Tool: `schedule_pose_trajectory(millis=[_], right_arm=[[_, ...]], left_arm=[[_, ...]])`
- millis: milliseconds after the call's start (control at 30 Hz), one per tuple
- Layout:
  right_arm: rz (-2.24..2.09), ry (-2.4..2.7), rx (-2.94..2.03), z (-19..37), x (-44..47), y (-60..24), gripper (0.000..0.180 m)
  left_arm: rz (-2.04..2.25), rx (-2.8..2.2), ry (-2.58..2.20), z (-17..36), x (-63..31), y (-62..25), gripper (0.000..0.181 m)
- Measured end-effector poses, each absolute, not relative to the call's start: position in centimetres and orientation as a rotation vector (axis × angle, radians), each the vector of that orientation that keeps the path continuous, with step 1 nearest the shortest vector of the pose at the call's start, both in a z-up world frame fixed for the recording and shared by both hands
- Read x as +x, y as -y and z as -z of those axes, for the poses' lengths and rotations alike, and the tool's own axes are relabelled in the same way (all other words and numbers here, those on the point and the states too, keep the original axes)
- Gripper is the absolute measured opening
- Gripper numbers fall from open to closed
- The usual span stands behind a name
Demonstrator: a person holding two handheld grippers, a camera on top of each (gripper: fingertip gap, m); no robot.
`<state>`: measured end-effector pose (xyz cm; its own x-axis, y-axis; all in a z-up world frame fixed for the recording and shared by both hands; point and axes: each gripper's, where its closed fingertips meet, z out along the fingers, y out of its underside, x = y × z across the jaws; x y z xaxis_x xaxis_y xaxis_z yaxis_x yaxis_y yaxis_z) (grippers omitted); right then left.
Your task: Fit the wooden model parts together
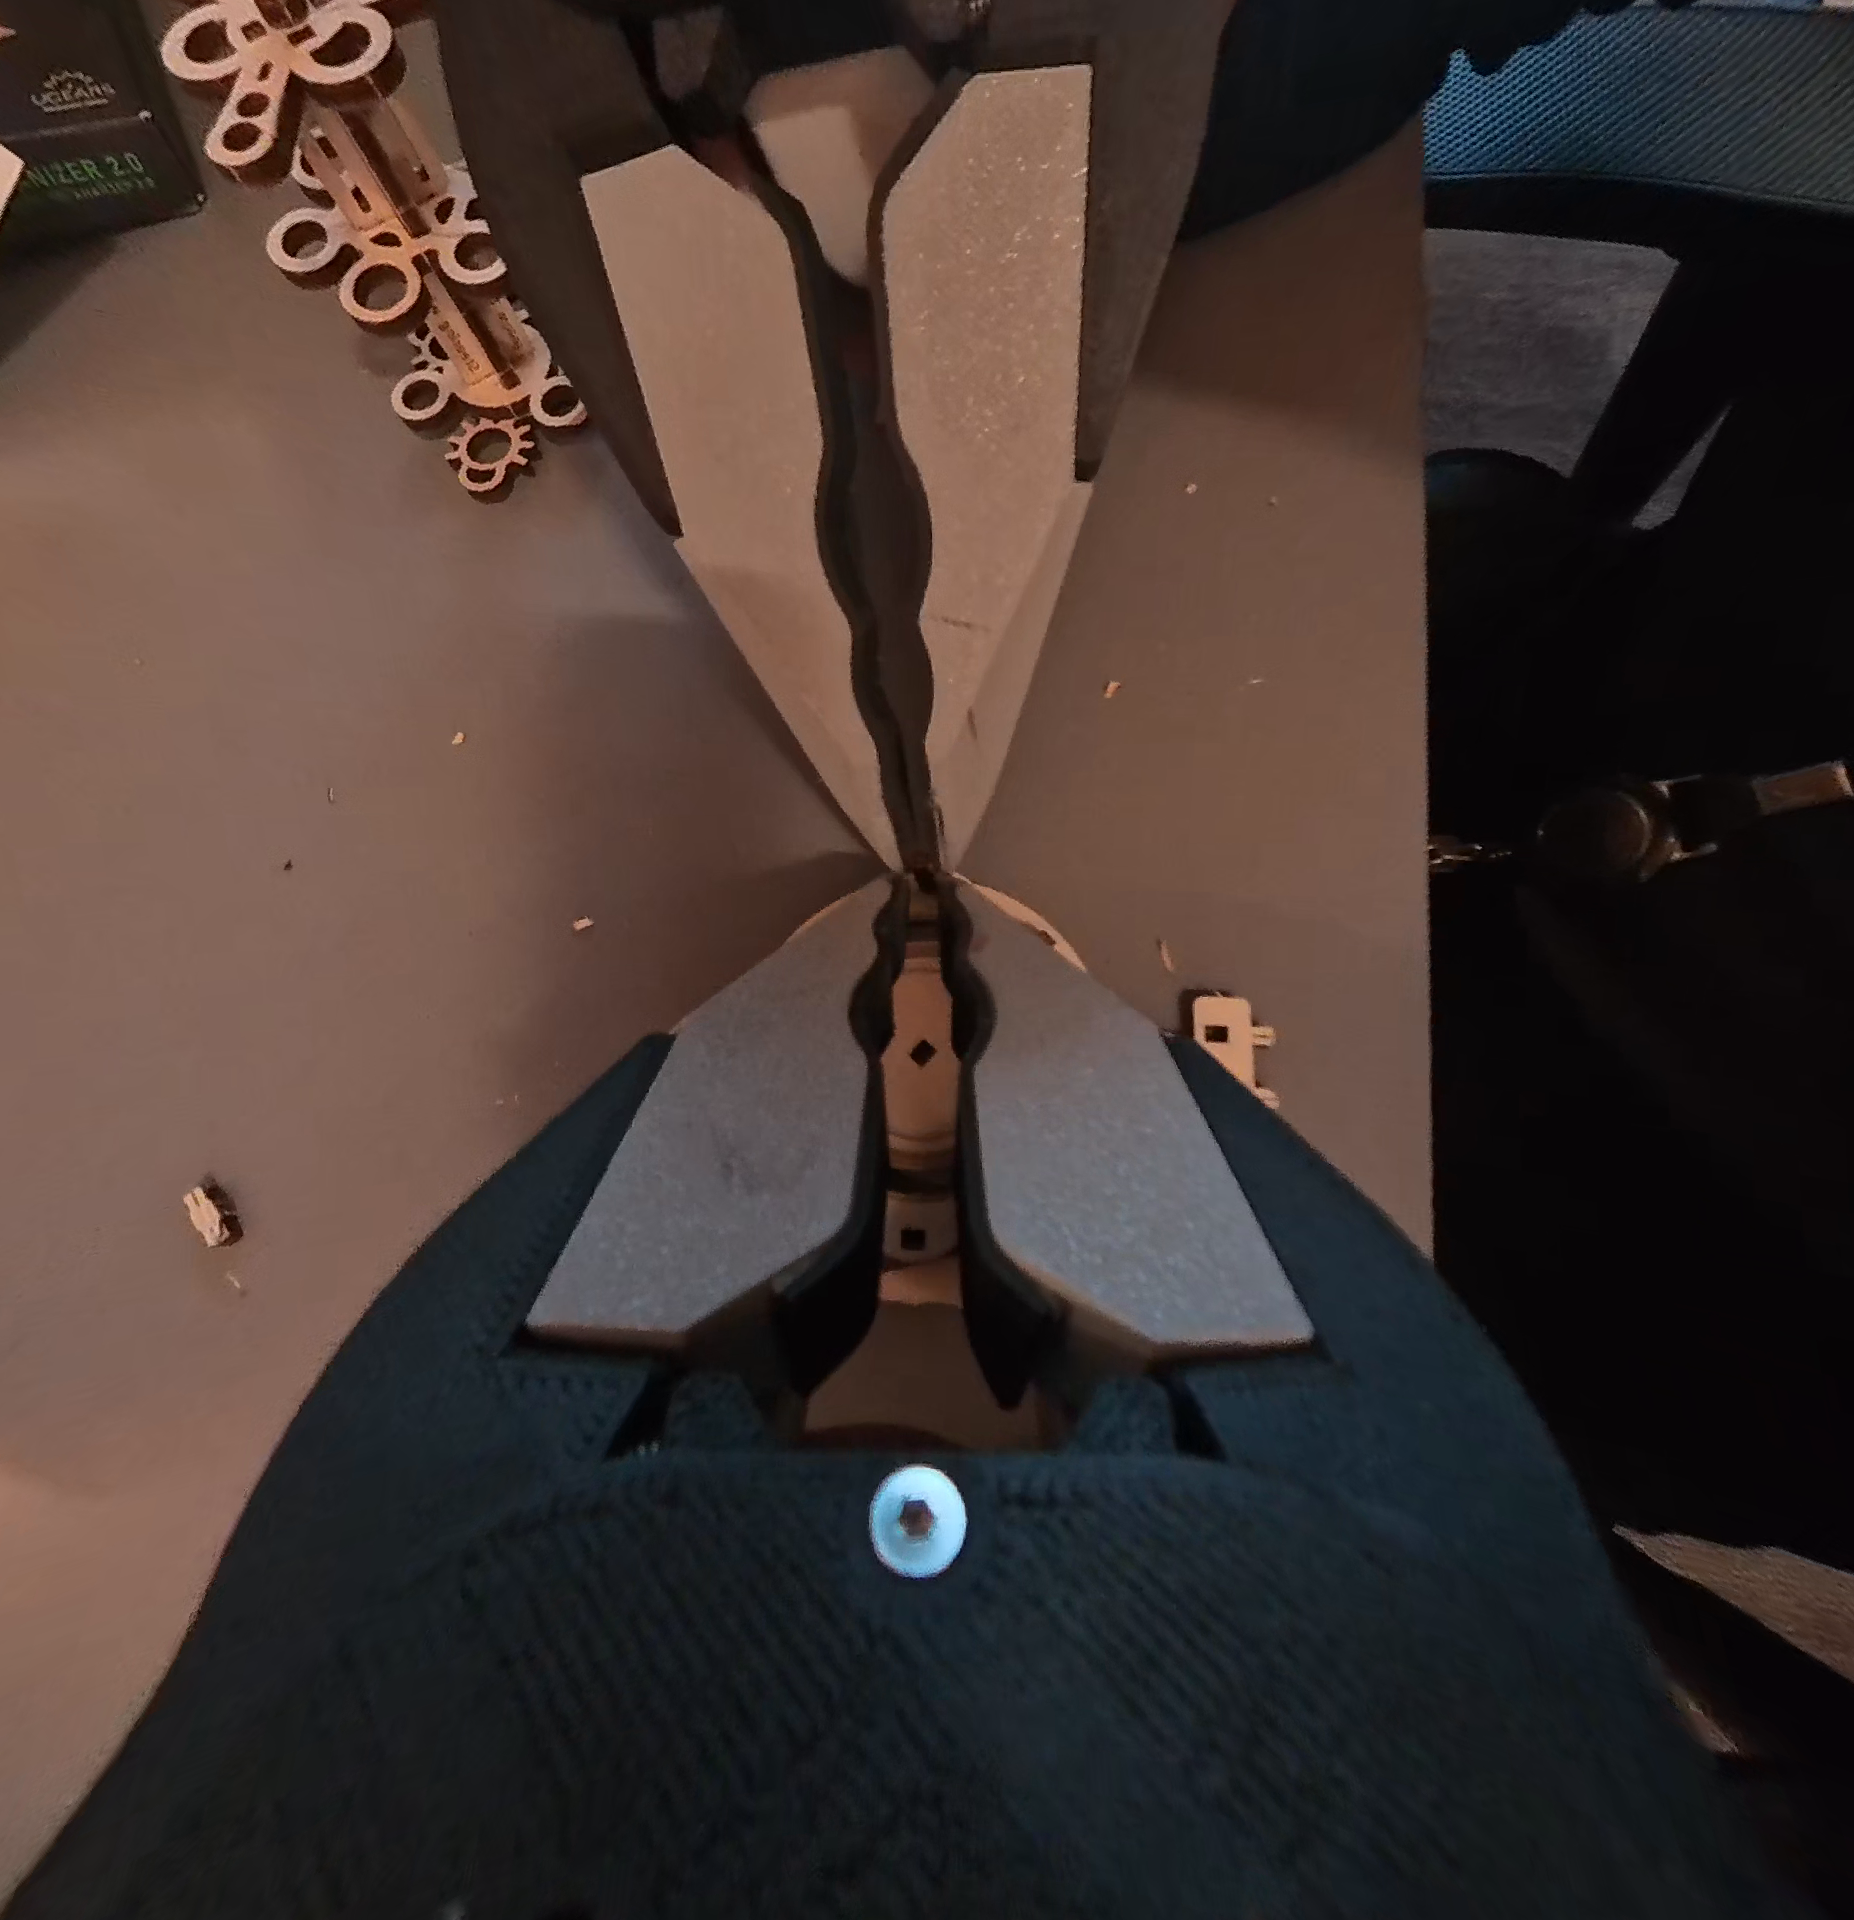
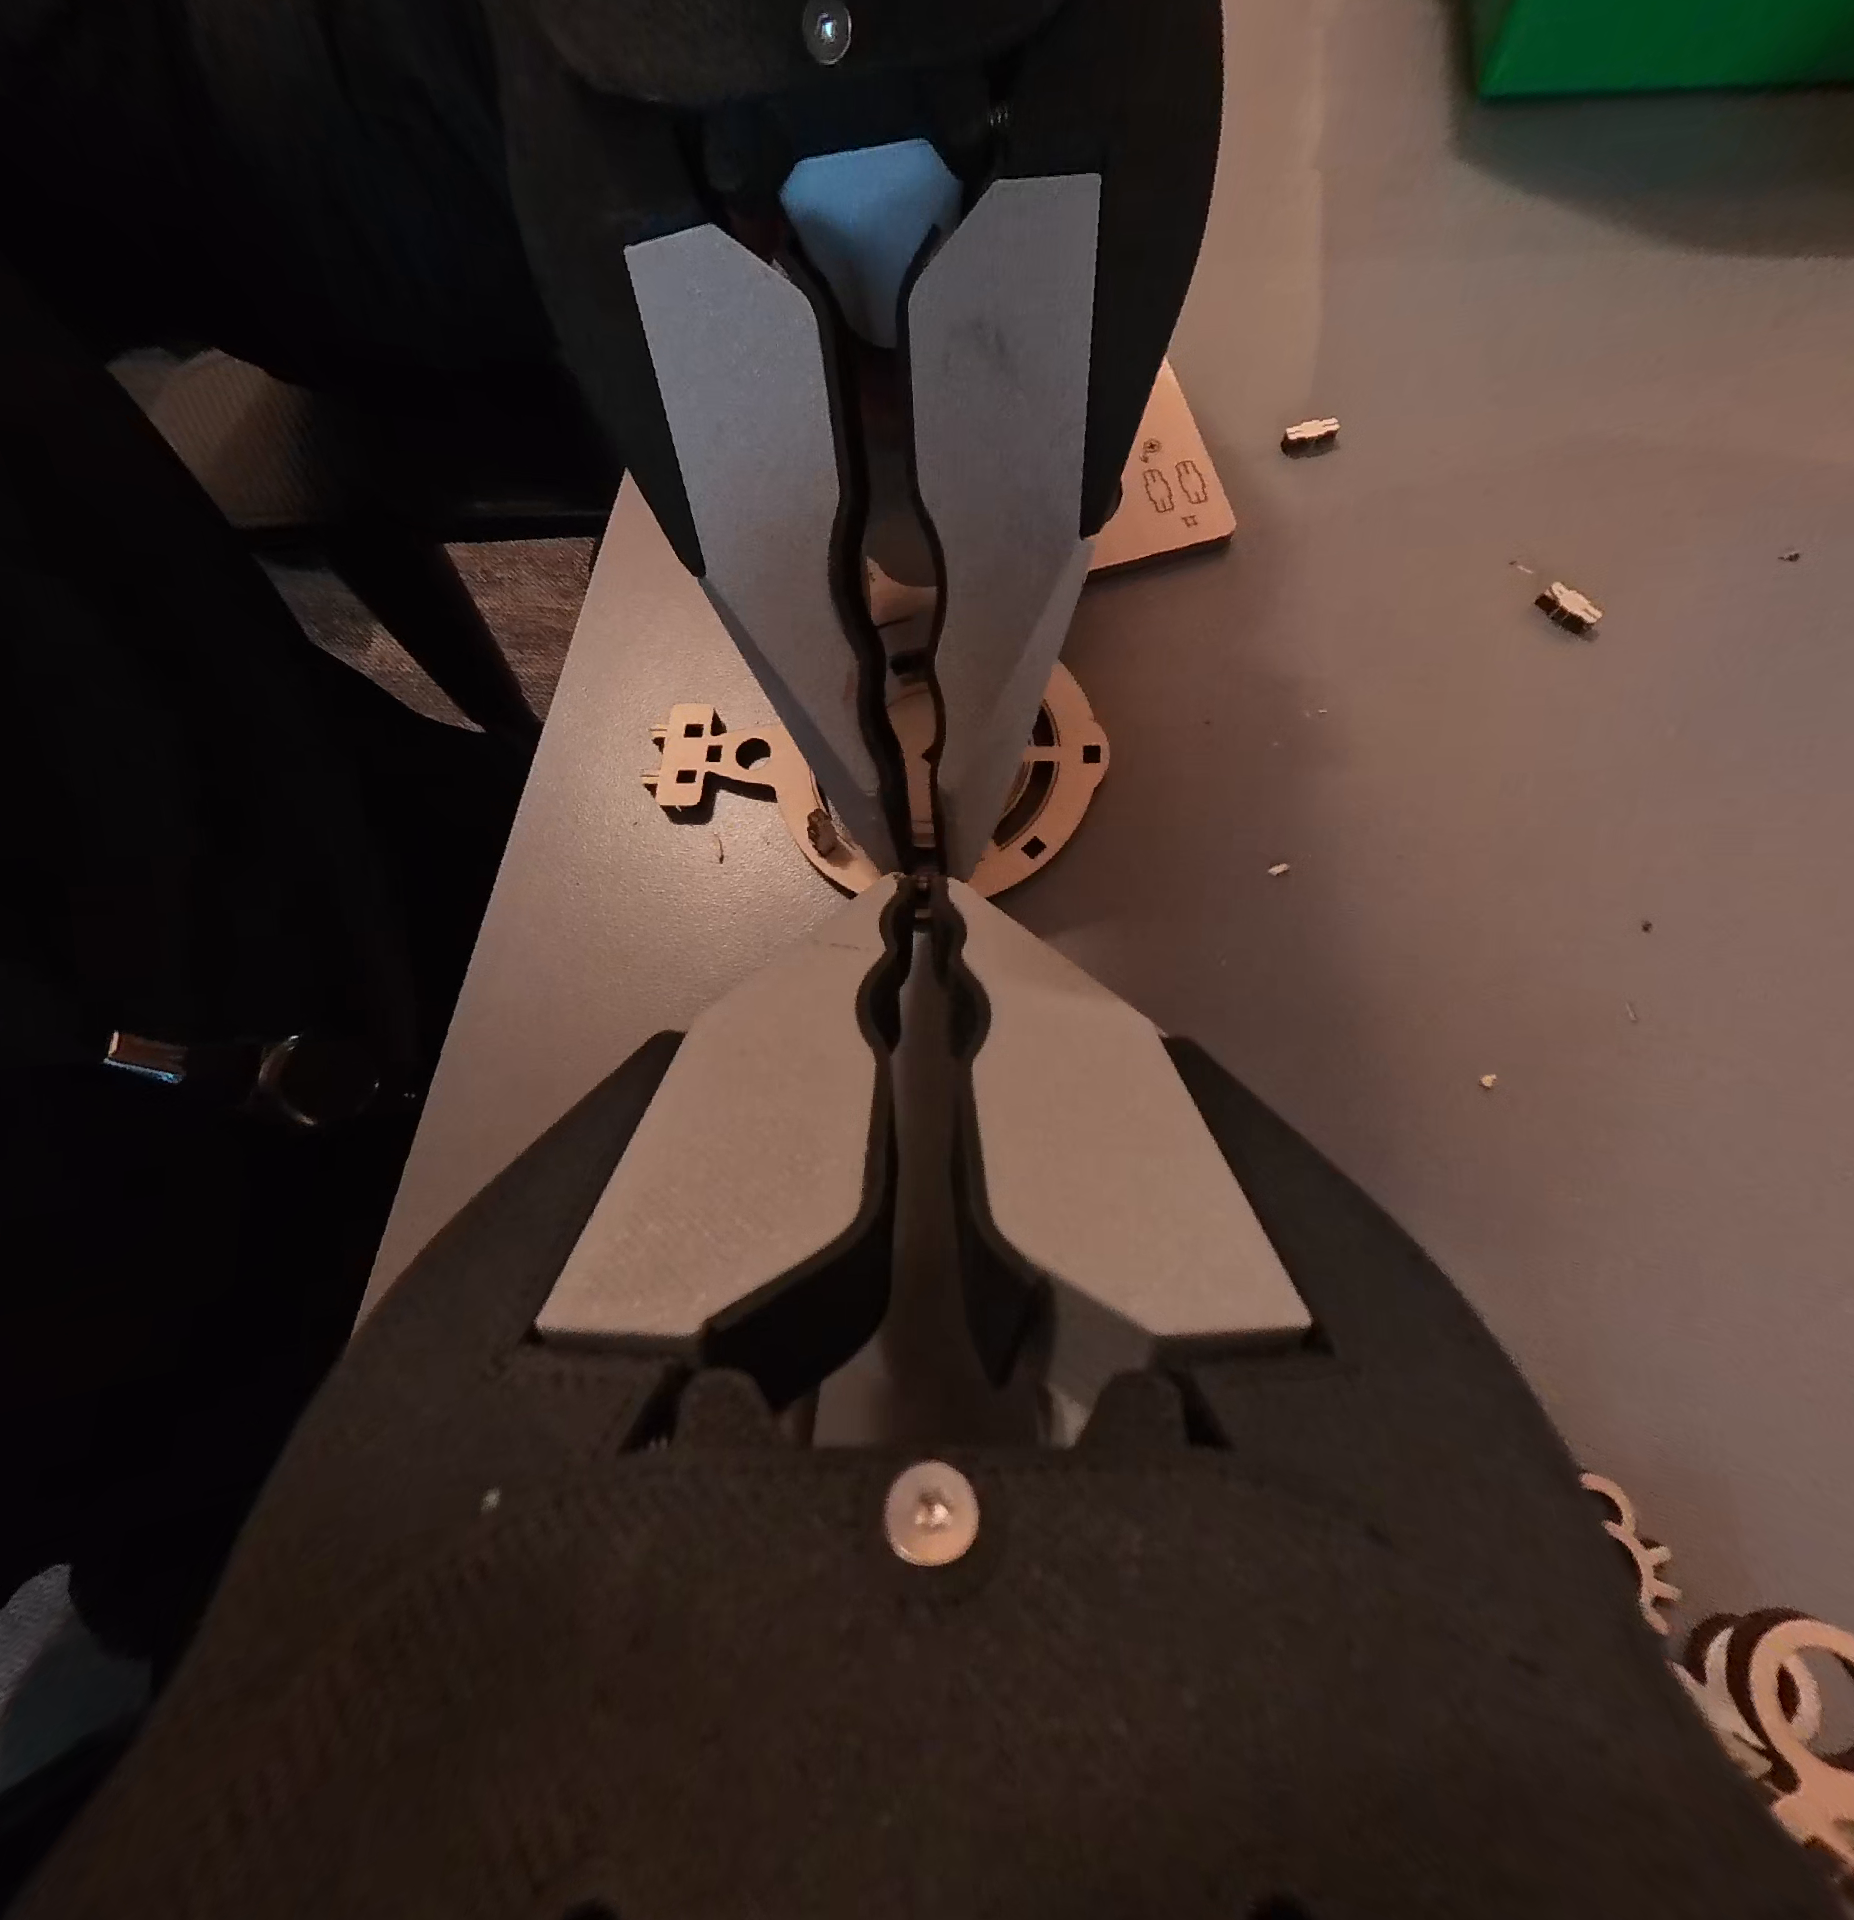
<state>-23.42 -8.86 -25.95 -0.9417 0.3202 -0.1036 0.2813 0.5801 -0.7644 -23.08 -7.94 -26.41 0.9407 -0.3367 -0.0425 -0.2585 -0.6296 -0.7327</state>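
My left gripper and right gripper meet tip to tip just above the grey table. Both are shut, and a tiny dark wooden piece is pinched where the tips meet; it is too small to make out further. The right gripper comes in from the top of the left wrist view, and the left gripper from the top of the right wrist view. A round wooden ring part with square holes lies on the table under the left gripper and shows between its fingers.
A flat wooden part with square holes lies near the table edge; a dark chair stands beyond. A wooden model of ringed plates and a dark box sit farther off. A wooden sheet, loose connectors and a green box are nearby.
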Motion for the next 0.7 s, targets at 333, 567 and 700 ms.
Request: schedule_pose_trajectory(millis=[333, 567, 700], right_arm=[[-1.324, 2.759, -0.526, 25.94, -23.41, 8.84, 0.000], [-1.302, 2.764, -0.538, 26.17, -23.53, 8.73, 0.007], [-1.290, 2.763, -0.530, 26.21, -23.52, 8.69, 0.006]], left_arm=[[0.133, -2.285, -0.418, 26.43, -22.99, 7.99, 0.000], [0.145, -2.285, -0.418, 26.43, -22.92, 8.00, 0.000], [0.149, -2.285, -0.416, 26.43, -22.92, 8.01, 0.000]])
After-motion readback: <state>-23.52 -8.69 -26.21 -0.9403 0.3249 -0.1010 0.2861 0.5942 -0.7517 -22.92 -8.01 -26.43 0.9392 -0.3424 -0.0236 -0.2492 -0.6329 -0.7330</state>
